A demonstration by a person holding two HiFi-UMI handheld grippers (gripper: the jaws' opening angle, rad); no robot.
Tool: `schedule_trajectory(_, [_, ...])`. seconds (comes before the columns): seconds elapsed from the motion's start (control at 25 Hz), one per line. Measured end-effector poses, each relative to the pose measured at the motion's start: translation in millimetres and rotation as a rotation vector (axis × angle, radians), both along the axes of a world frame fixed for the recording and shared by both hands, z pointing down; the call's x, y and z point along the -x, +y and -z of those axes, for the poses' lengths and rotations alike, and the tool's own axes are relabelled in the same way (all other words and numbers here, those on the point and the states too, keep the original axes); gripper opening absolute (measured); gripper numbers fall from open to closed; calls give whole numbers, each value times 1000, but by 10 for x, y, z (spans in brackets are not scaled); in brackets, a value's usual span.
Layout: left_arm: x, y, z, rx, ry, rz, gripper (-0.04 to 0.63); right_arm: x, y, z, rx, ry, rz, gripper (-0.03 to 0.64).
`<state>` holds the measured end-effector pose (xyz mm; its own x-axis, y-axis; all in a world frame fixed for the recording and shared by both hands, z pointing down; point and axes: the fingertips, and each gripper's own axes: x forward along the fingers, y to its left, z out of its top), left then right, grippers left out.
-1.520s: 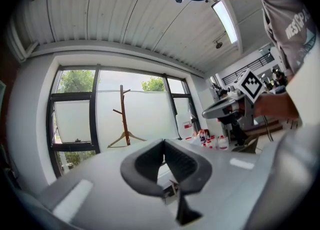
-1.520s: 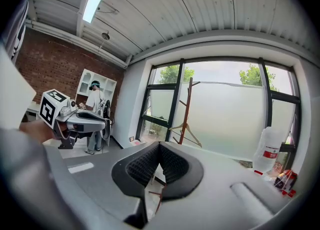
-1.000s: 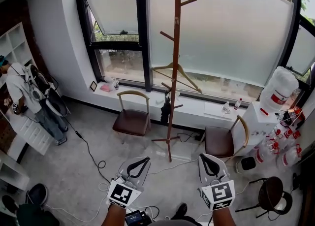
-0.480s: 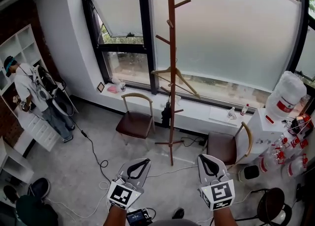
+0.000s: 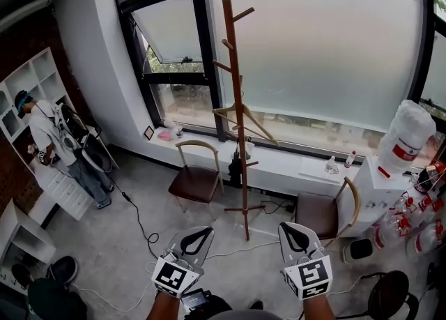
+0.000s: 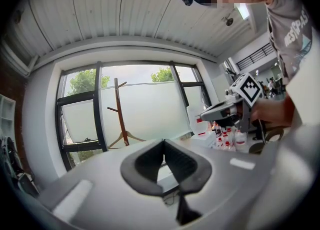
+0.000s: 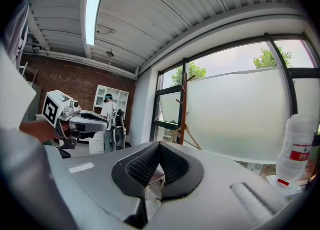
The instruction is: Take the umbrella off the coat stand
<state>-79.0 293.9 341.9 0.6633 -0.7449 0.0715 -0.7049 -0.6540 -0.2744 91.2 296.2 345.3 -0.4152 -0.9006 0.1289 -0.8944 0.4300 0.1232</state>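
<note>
A tall brown wooden coat stand (image 5: 237, 102) rises in front of the window. A small black folded umbrella (image 5: 235, 166) hangs low on it, under a wooden clothes hanger (image 5: 244, 112). My left gripper (image 5: 208, 229) and right gripper (image 5: 283, 226) are held side by side low in the head view, short of the stand's foot, both shut and empty. In the left gripper view the shut jaws (image 6: 164, 142) point level at the stand (image 6: 120, 113), and the other gripper (image 6: 235, 108) shows at the right. The right gripper's tips (image 7: 159, 145) also meet, with the stand (image 7: 183, 104) beyond. Neither gripper view shows the umbrella.
One wooden chair (image 5: 197, 178) stands left of the stand and another (image 5: 324, 210) right of it. A white cabinet (image 5: 373, 183) with a big water jug (image 5: 406, 129) and several bottles (image 5: 418, 208) fills the right. A person (image 5: 54, 141) stands by shelves at left. Cables (image 5: 139, 224) cross the floor.
The view has moved closer to the window, and the coat stand has shifted left and looms taller. Both grippers keep their place low in the view, still shut.
</note>
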Motion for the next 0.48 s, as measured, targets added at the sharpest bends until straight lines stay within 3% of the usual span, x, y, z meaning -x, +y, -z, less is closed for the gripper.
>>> schedule_trajectory(0.24, [-96, -92, 40, 15, -15, -12, 2, -115, -93, -34, 5, -27, -23, 2])
schedule_trajectory(0.48, [-237, -451, -87, 36, -11, -78, 2, -235, -243, -81, 10, -21, -90, 2])
